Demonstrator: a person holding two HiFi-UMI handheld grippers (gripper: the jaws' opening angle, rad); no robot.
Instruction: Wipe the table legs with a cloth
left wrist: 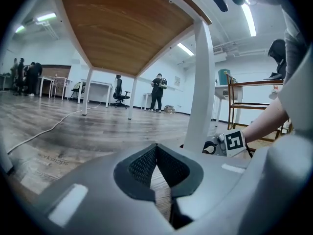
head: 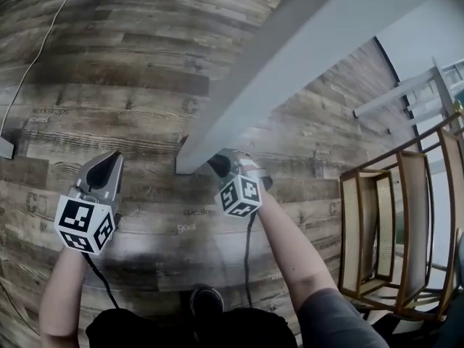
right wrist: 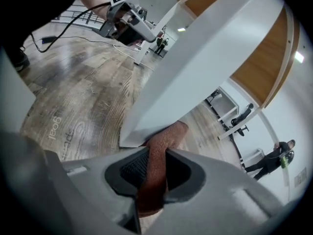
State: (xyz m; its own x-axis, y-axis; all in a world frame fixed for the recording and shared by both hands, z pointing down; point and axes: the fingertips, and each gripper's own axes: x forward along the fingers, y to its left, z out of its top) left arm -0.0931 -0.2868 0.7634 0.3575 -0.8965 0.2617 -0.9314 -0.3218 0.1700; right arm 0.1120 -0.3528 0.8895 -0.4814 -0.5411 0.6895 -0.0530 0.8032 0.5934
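Note:
A white table leg (head: 290, 64) slants down to its foot (head: 190, 164) on the wood floor. My right gripper (head: 221, 165) is shut on a reddish-brown cloth (right wrist: 164, 143) and holds it against the foot of the leg (right wrist: 190, 72). The cloth sticks out past the jaws and touches the leg's bottom edge. My left gripper (head: 109, 164) hovers low over the floor to the left of the leg, shut with nothing in it. In the left gripper view, the leg (left wrist: 202, 82) stands ahead on the right, with the right gripper (left wrist: 230, 143) beside its base, beyond the left gripper (left wrist: 156, 148).
A wooden chair with cane panels (head: 391, 230) stands close on the right. A white cable (head: 36, 56) trails over the floor at the left. The table's wooden underside (left wrist: 127, 28) is overhead. My shoe (head: 206, 299) is behind the grippers. Other tables and people stand far off.

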